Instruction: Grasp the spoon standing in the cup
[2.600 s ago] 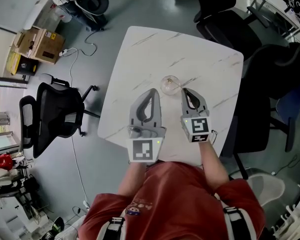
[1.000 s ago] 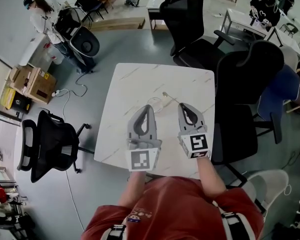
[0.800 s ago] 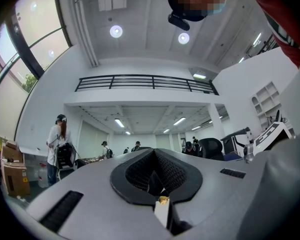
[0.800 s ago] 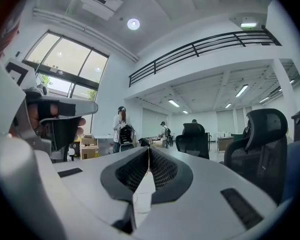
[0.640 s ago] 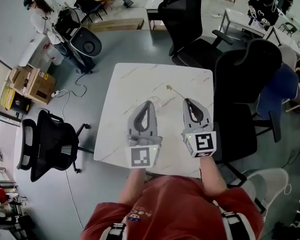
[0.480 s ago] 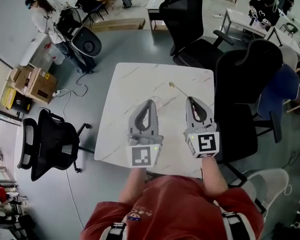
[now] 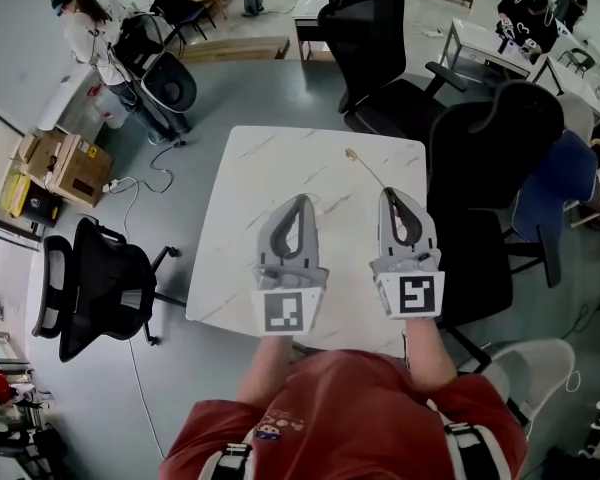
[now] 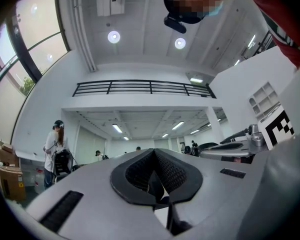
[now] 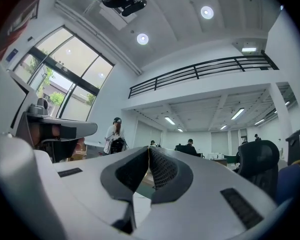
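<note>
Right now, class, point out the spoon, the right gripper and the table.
spoon [image 7: 366, 169]: head view, middle of its handle.
right gripper [image 7: 392, 194]: head view, between its fingertips.
table [image 7: 265, 163]: head view, bare marble top.

The white, marble-patterned square desk [image 7: 270, 168] with rounded corners stands on a smooth grey floor [image 7: 240, 88]. Thin grey veins streak its pale top. The near middle of the top is hidden in the head view, so what rests there cannot be told. On the floor, a black mesh office chair [image 7: 95, 278] stands apart to the left. A black high-backed chair [image 7: 375, 38] stands beyond the far edge, and a black padded chair [image 7: 480, 148] close against the right edge.
</note>
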### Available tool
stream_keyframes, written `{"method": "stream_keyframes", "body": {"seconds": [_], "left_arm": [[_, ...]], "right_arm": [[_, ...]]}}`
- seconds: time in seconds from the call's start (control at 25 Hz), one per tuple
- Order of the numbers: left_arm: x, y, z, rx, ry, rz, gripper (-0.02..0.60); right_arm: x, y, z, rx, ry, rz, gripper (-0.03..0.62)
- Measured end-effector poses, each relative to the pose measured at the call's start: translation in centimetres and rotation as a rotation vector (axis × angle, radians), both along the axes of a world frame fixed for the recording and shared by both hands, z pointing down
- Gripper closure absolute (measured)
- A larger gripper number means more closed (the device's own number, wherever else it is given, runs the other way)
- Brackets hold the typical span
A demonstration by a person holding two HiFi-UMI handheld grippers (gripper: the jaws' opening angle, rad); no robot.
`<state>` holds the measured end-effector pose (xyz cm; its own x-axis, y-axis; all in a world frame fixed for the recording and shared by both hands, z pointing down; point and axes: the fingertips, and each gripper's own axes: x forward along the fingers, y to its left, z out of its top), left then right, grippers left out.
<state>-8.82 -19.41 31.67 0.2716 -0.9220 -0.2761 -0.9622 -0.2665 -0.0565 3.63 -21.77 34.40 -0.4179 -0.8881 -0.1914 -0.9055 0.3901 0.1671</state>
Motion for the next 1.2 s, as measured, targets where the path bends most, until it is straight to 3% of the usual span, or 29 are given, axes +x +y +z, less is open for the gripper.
{"method": "stream_keyframes", "body": {"seconds": [0.2,0.6,1.2], "left_arm": [[-0.4,-0.2,0.0,0.003,0.016,-0.009,0.572],[-1.2,-0.5,0.3,0.002,0.028,-0.041,0.572],[-1.5,-0.7,0.2,0.009,0.036,-0.046,0.572]], "right_arm": [[0.1,0.3,-1.4,0.089,-0.031,0.014,0.577],[0.0,0.6,-2.5,0.17,-0.04,0.028,0.577],[-0.4,0.2,-2.2,0.159,-0.044,0.005,0.577]]}}
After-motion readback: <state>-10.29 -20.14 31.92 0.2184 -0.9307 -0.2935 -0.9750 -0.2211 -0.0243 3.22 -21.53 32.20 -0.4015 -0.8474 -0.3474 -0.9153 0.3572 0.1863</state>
